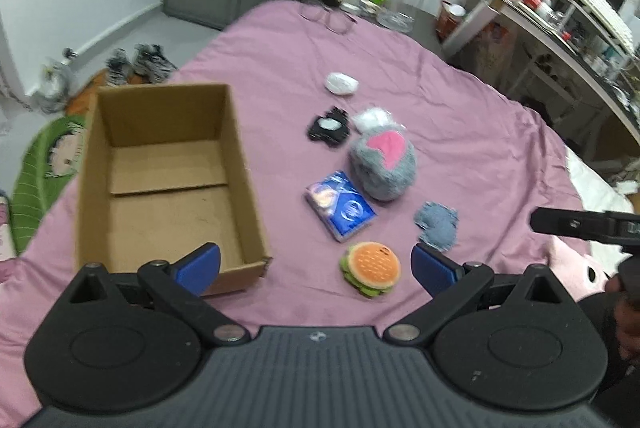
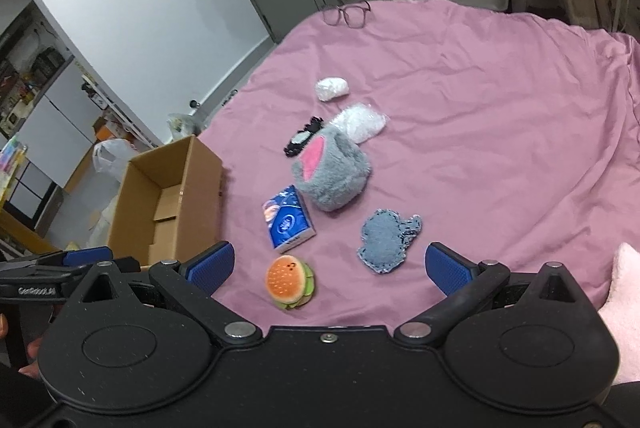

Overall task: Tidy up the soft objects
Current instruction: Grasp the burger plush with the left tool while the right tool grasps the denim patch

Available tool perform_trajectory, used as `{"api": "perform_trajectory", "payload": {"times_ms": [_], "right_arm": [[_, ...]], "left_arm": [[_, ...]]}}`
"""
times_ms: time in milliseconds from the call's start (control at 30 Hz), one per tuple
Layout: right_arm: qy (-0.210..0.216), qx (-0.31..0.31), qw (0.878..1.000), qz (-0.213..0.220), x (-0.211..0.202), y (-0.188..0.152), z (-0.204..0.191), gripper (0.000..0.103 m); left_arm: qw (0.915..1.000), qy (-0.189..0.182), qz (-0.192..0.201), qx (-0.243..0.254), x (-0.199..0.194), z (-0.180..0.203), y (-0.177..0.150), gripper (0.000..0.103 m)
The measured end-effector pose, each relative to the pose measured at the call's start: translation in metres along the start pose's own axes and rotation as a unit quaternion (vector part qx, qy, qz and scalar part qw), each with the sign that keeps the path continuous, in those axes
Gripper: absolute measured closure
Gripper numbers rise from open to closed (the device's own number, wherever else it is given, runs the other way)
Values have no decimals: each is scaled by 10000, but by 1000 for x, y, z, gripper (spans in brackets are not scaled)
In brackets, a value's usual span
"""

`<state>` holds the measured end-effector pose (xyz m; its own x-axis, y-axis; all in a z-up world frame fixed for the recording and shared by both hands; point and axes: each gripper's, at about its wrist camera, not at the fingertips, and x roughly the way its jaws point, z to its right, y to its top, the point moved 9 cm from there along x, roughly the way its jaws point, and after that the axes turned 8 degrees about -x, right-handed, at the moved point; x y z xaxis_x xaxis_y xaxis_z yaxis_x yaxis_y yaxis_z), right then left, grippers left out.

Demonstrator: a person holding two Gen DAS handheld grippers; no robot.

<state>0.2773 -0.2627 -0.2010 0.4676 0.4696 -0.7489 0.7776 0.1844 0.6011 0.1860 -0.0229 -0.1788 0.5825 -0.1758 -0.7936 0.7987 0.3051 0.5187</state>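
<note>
My left gripper [image 1: 316,268] and my right gripper [image 2: 330,266] both hang wide open over the wrinkled pink bedsheet [image 2: 500,107], their ribbed blue pads holding nothing. On the sheet lie the soft things: a round plush hamburger [image 2: 290,286] nearest to me, a frayed denim patch [image 2: 386,242], a glossy blue packet [image 2: 286,226], a fluffy grey plush [image 2: 332,175] with a pink spot, a black lacy piece [image 1: 329,127] and two crinkly white bundles beyond. The rectangular cardboard box [image 1: 160,183], open on top, stands to their left.
</note>
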Motion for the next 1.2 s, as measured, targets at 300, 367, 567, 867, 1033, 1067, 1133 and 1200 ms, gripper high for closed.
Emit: {"api": "perform_trajectory", "payload": {"times_ms": [300,367,567,867,1033,1067,1133,1200], "right_arm": [[-105,83,9997,-213,27,-5,14,1],[-131,96,9995,-256,32,-5,17,1],[-171,167,9989,-394,49,-8,25,2],[-163,199,9980,-584,73,-11,36,10],[-131,212,9966,-781,88,-15,42,16],[-133,198,9965,-803,90,-15,43,16],[-125,175,9963,-836,95,-15,44,16],[-106,177,9959,-886,100,-15,46,17]], "left_arm": [[9978,-149,-266,581,38,12,-4,3],[9970,-266,-315,656,45,17,-6,3],[9913,-596,-544,1041,68,40,-14,4],[9789,-763,-1244,1432,109,52,-37,21],[9768,-659,-1367,1511,127,54,-37,21],[9767,-640,-1384,1510,130,54,-37,21],[9759,-603,-1441,1524,137,54,-37,21],[9744,-597,-1516,1550,145,56,-39,21]]}}
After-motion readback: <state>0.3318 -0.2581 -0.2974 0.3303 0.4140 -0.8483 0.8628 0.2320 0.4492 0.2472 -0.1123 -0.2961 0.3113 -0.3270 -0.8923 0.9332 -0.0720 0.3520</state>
